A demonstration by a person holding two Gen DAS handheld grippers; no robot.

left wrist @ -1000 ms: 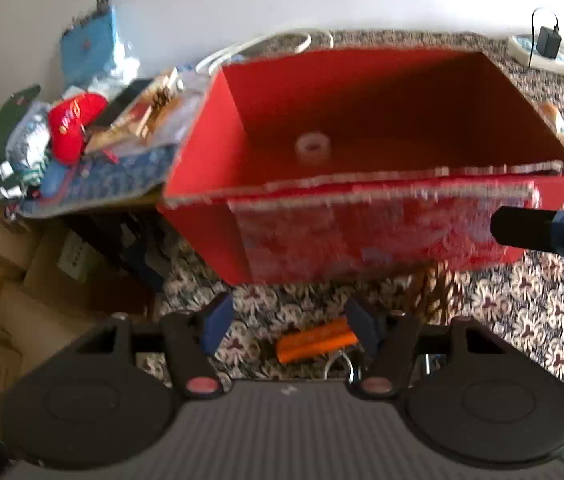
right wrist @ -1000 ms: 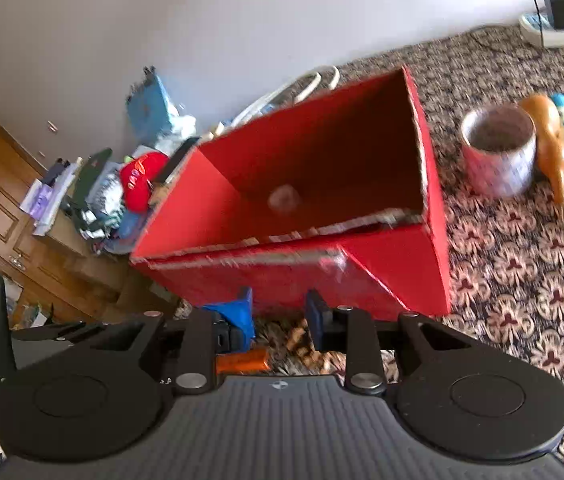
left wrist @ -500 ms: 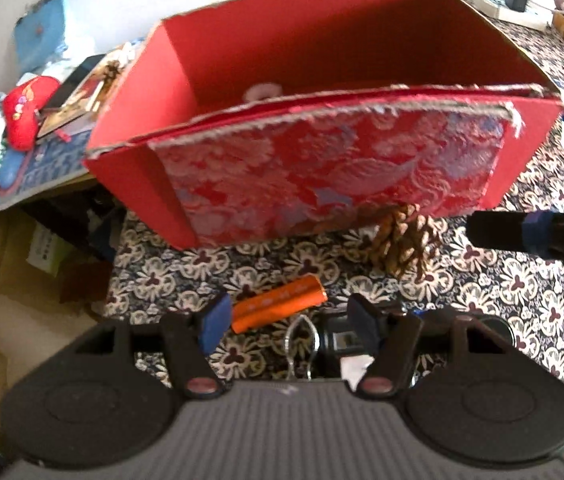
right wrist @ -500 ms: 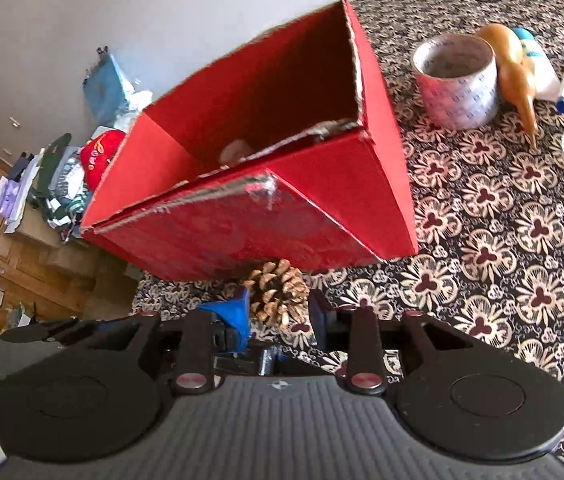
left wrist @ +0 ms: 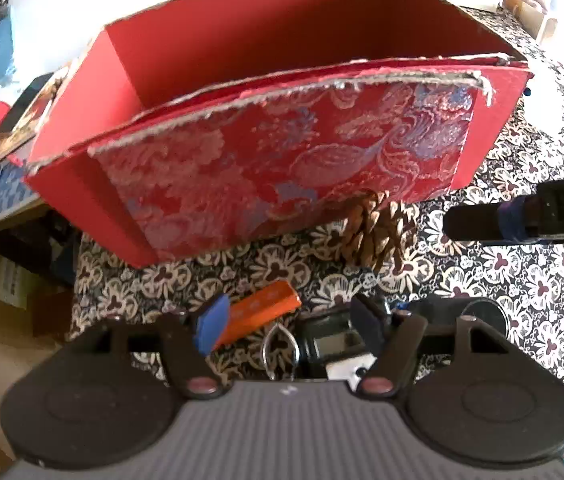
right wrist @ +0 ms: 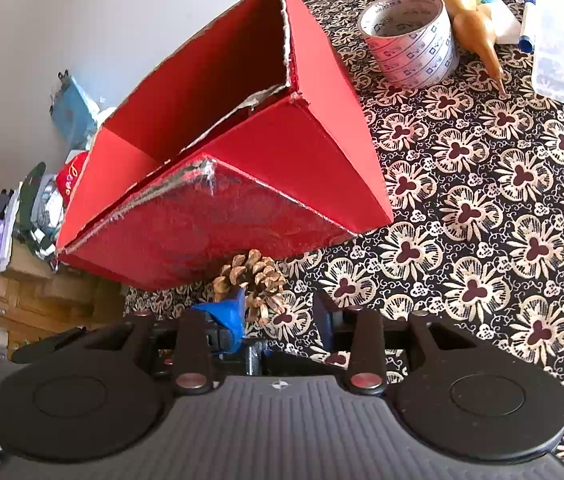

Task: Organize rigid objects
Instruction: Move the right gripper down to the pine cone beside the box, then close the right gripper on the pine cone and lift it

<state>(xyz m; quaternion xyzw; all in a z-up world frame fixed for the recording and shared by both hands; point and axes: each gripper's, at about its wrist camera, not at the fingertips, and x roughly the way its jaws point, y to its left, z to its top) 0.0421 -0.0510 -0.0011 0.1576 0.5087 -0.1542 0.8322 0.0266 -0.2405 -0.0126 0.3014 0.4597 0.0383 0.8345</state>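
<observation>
Both grippers' fingers [left wrist: 212,326] [right wrist: 228,314] apart, empty.

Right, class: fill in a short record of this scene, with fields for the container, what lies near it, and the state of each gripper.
container: open red cardboard box with brocade-patterned front, on floral tablecloth
in front of box: brown pine cone, orange rectangular bar
right of box: white printed tape roll, tan wooden bird figure, clear plastic case
left gripper: jaws open, empty, above the orange bar
right gripper: jaws open, empty, near the pine cone
</observation>
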